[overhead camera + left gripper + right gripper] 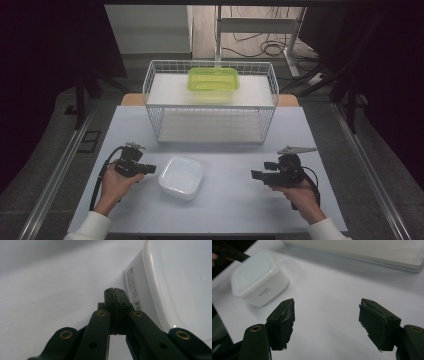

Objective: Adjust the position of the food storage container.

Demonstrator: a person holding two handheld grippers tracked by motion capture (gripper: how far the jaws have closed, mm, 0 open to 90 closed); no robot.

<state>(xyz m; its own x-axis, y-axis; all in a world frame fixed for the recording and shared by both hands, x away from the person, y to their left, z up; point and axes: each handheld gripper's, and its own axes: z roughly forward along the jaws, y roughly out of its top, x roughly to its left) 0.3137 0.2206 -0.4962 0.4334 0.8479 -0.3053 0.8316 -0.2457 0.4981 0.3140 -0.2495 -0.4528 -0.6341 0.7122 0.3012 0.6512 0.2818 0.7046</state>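
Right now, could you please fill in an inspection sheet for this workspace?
Surface: pale table, bare apart from the items below.
Job's things: white container, lid on, beside the left gripper.
Clutter: wire rack with a green container on its top shelf.
Grippers: left gripper shut on nothing, next to the white container's side; right gripper open, empty.
Cables: black cable trailing from the left gripper.
Surroundings: loose cables on the floor behind.
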